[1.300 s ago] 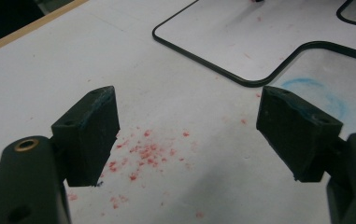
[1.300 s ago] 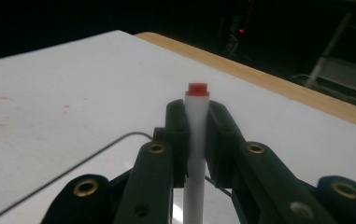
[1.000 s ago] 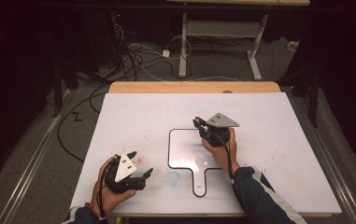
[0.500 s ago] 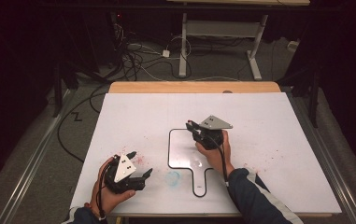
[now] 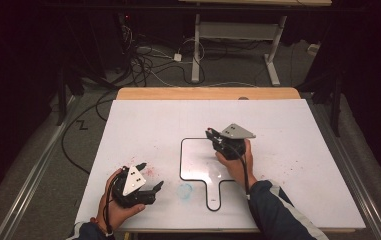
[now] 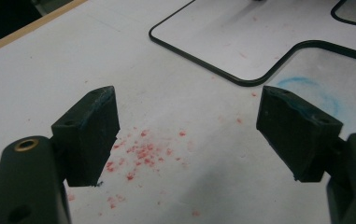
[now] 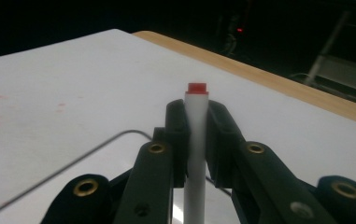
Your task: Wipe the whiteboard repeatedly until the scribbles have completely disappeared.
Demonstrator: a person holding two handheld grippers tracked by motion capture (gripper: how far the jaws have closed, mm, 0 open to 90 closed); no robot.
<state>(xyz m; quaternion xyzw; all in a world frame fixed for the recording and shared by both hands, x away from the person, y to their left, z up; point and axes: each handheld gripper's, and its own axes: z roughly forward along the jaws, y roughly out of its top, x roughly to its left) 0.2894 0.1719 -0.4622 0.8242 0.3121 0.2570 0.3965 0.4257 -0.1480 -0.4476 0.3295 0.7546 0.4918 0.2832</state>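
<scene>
Rightward-shifted right hand-held gripper (image 7: pixel 195 135) visibly clamps a white marker (image 7: pixel 196 140).

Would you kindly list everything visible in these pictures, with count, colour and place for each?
White marker pen with red end: one, white and red, clamped upright in the right gripper.
White board with black paddle-shaped outline: one, on the table's middle.
White tabletop with wooden far edge: one.
Red specks: scattered, by the left gripper.
Blue ring smudge: one, beside the outline's handle.
Cables: several, on the floor beyond.
Left gripper: black, open, near left.
Right gripper: black, over the board.
</scene>
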